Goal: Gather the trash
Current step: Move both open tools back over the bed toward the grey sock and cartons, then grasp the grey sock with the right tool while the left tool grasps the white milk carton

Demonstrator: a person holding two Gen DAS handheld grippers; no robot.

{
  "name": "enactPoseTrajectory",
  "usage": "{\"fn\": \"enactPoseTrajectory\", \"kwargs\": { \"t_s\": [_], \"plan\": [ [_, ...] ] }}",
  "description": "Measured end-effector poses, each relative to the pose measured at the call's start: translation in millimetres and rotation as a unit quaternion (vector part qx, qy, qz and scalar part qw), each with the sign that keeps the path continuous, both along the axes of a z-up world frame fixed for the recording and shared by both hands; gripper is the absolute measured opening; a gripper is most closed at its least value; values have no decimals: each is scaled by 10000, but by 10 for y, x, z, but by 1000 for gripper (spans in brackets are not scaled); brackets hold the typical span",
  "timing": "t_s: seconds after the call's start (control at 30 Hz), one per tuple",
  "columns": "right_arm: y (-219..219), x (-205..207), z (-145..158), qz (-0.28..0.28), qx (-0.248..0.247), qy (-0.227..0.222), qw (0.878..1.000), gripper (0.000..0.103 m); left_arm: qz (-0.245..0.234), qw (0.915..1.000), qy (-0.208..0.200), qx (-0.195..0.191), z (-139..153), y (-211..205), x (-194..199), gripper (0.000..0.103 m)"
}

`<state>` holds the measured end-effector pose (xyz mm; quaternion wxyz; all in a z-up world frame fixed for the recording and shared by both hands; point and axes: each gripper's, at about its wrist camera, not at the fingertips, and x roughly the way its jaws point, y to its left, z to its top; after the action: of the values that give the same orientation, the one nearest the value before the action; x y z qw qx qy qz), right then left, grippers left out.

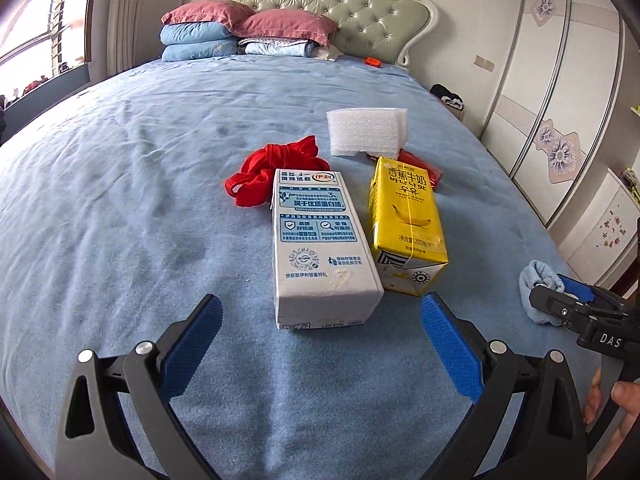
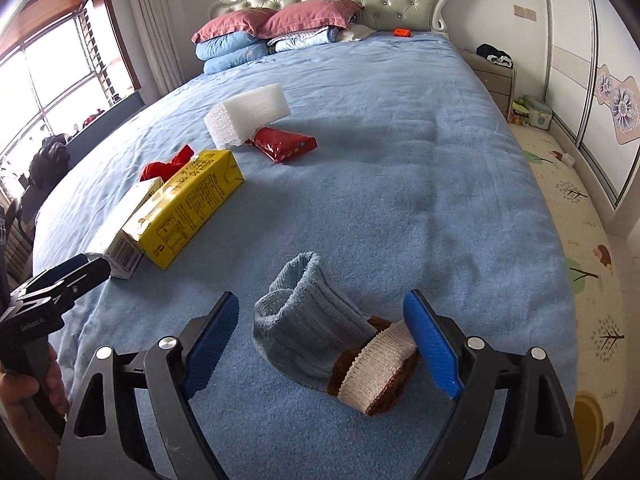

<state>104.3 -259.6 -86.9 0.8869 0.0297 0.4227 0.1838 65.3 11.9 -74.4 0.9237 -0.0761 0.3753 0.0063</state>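
1. My left gripper (image 1: 320,314) stood wide open, holding nothing; white milk carton (image 1: 320,248) lay just ahead, yellow carton (image 1: 406,224) touching its right side.
2. My right gripper (image 2: 320,316) gaped around a blue sock (image 2: 316,324), its right pad (image 2: 430,346) touching the sock's cuff, not gripping it.

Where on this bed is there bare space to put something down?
The blue bedspread lies bare between the red cloth and the window side, and from the foam block up to the pillows. It is crowded around the two cartons and the sock.
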Motion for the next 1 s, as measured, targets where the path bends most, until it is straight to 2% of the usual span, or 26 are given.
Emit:
{"fn": "enactPoseTrajectory", "kwargs": {
  "t_s": [0.03,0.07,0.1,0.17,0.3,0.43,0.53,0.6,0.63,0.67,0.7,1.0],
  "plan": [
    [27,14,-29,30,-88,63,9999,63,63,10000,8,52,-9,6,15,99],
    [56,19,-57,90,-132,100,9998,58,110,9999,22,104,-15,7,34,99],
    [68,4,-63,123,-166,74,9998,57,128,9998,38,127,-23,14,55,99],
    [67,-47,-13,182,-139,-77,9997,39,113,9998,105,128,-42,22,88,99],
    [87,-209,140,309,-9,-440,9986,38,98,9997,205,90,-78,52,149,99],
    [60,-281,228,376,253,-449,9980,38,196,9994,300,37,-120,114,223,99],
    [70,-320,268,325,92,-521,9981,38,196,9993,308,25,-121,143,286,99],
    [68,-325,283,333,132,-497,9981,38,185,9993,316,-9,-122,161,333,93],
    [65,-328,288,338,152,-484,9981,38,164,9994,312,-62,-122,169,348,81],
    [62,-335,286,325,153,-488,9982,38,138,9993,330,-100,-127,171,358,65],
    [58,-343,282,330,141,-485,9982,38,124,9992,365,-113,-137,169,364,55],
    [-30,-412,233,315,230,-412,9984,38,74,9995,144,-278,-31,178,107,55]
  ]
}}
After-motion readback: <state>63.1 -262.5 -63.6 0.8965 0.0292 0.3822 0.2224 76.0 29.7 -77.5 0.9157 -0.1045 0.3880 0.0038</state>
